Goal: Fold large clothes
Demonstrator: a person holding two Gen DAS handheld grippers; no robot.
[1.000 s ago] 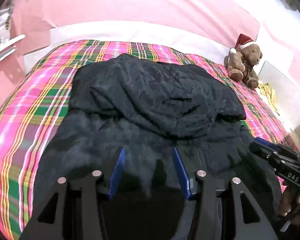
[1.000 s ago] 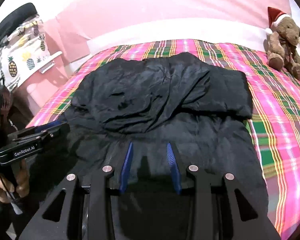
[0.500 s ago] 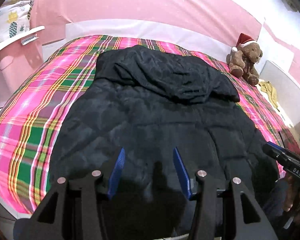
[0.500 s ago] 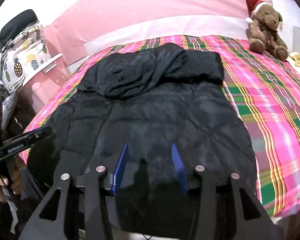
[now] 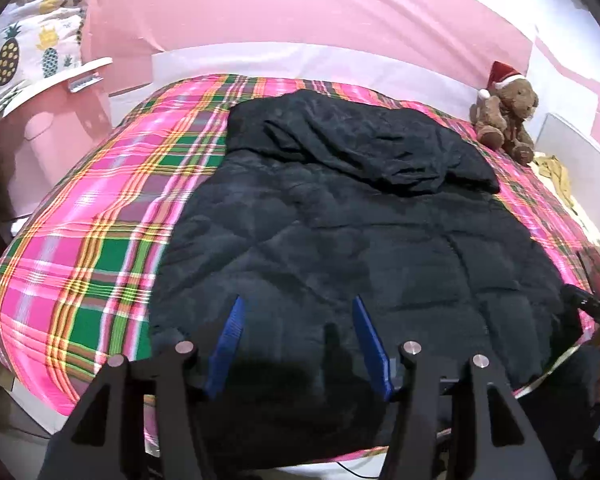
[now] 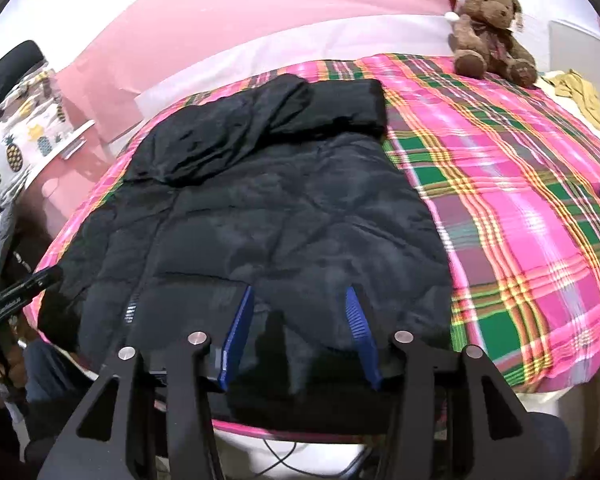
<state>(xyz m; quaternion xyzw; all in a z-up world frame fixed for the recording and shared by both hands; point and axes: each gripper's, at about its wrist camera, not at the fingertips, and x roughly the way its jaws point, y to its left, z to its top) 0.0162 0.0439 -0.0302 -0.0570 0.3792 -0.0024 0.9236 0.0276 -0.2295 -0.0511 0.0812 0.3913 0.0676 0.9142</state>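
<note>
Spanning most of the bed (image 5: 100, 208) in the left wrist view: one dark quilted jacket (image 5: 340, 248), laid flat, hood or upper part bunched at the jacket's far end, hem at the near bed edge. Left claw (image 5: 300, 336): poised over the jacket's near hem, angled down at it, blue fingers (image 5: 230, 340) apart, jaws just opened wider, nothing pressed between them. Right claw (image 5: 592, 308): only its tip shows, at the jacket's right near corner; state not readable in this view. Bear (image 5: 504, 112), in a red hat: beyond the jacket's far right corner, well apart from it.

Right wrist view. Jacket (image 6: 280, 220): fills the left half of the bed (image 6: 520, 220), folded band across its far end. Right claw (image 6: 298, 328): above the jacket's near hem, tilted down, fingers (image 6: 356, 320) spread, jaws just opened, empty. Left claw (image 6: 16, 296): dark bar at the jacket's left near corner, a hand (image 6: 4, 360) under it. Bear (image 6: 488, 28): far right of the jacket.

Risks, as judged:
- Hem hangs at the bed edge; a pull toward the person could drag the whole jacket off the bed.
- Puffy, slick fabric; a shallow pinch may take only the top layer, so the fold would come up lopsided.
- Claws sit at uneven spots along the hem; lifting unevenly would skew the crease.
- Loose far-end bunch may slide when the hem is carried over it.
</note>
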